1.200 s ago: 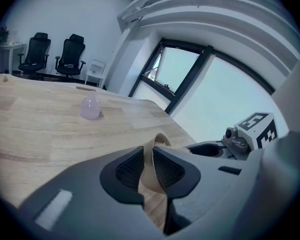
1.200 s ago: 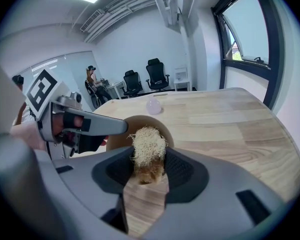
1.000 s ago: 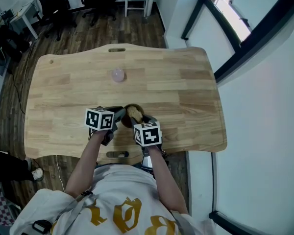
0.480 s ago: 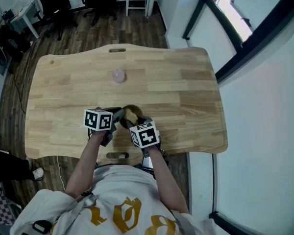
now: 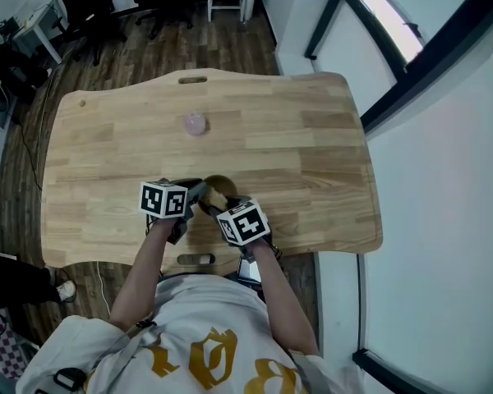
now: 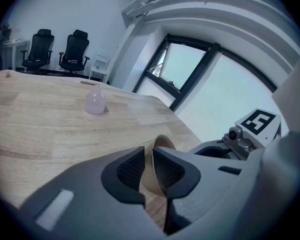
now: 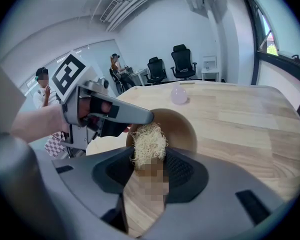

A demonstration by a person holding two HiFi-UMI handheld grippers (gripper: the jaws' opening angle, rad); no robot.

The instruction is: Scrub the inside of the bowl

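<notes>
with the bowl [image 6: 163, 145] pinched at its rim by the left tongs [image 6: 151, 166], the scrubber [image 7: 149, 140] gripped by the right tongs [image 7: 149, 160] has been nudged toward them inside it; scrubbing is judged ongoing.

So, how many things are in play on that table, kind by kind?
bowl: 1
scrubber: 1
pale pink round thing: 1
tongs, left tongs and right tongs: 2
Total: 5
</notes>
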